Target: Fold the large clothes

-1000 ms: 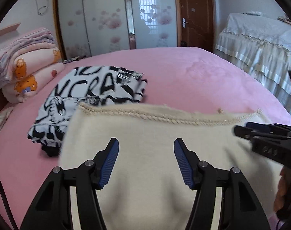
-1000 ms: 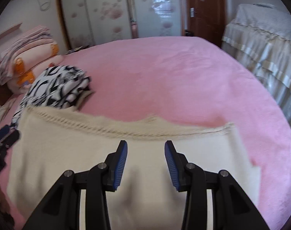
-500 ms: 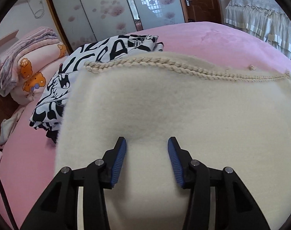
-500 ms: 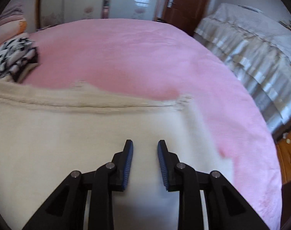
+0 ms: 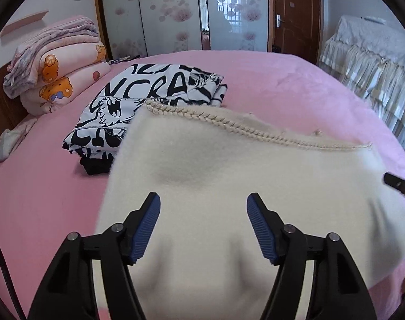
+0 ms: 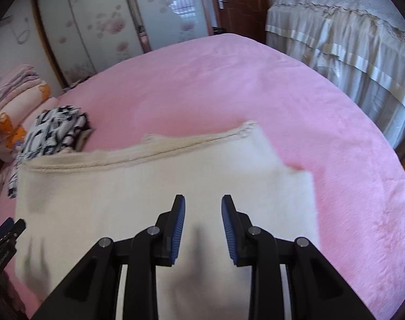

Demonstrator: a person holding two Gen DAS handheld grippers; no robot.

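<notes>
Both tongs hover over the cream garment (image 5: 255, 192) lying folded on the pink bed (image 5: 295, 85), left gripper (image 5: 203, 225) opening wide, right gripper (image 6: 203, 225) narrowly parted, neither holding cloth, so a careless pinch might drag the fold askew.

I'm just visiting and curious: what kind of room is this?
Most likely a home bedroom: a large bed with a pink cover, folded quilts stacked at its side, and a sliding-door wardrobe behind it.

Black-and-white folded garment (image 5: 154, 98): large black letters "NCRA" readable; rest cut off.
</notes>
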